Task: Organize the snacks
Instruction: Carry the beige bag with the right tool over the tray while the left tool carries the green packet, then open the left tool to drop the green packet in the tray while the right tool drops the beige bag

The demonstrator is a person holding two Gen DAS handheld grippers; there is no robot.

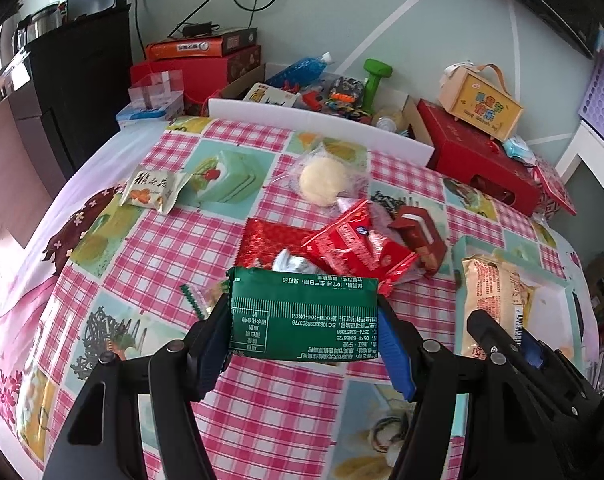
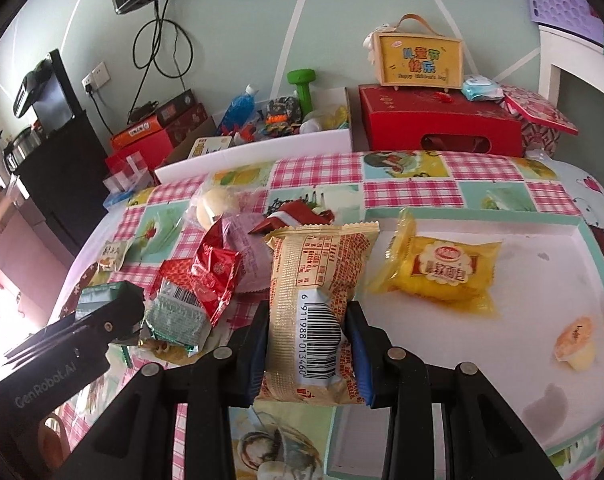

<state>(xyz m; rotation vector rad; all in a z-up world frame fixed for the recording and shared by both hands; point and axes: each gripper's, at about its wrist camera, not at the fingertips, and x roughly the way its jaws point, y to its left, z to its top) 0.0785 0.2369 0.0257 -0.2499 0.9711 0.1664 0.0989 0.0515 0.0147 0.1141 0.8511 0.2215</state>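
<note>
L gripper [image 1: 304, 316] jaws clamped on green packet [image 1: 304, 314]; R gripper [image 2: 308, 340] jaws clamped on beige packet [image 2: 314, 300], both side by side.

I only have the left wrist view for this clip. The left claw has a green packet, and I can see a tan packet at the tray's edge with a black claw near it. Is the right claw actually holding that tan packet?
Observer: Yes. The right claw is shut on the tan barcode packet, gripping it at the barcode end.
Operator: What is already in the tray? My view cuts most of it off.
Observer: A yellow bread packet lies inside the white tray.
Operator: Anything else?
Observer: A small jelly cup sits alone near the tray's right side.
Operator: And the left claw from that side?
Observer: The left claw shows at the left edge, closed on the green packet.
</note>
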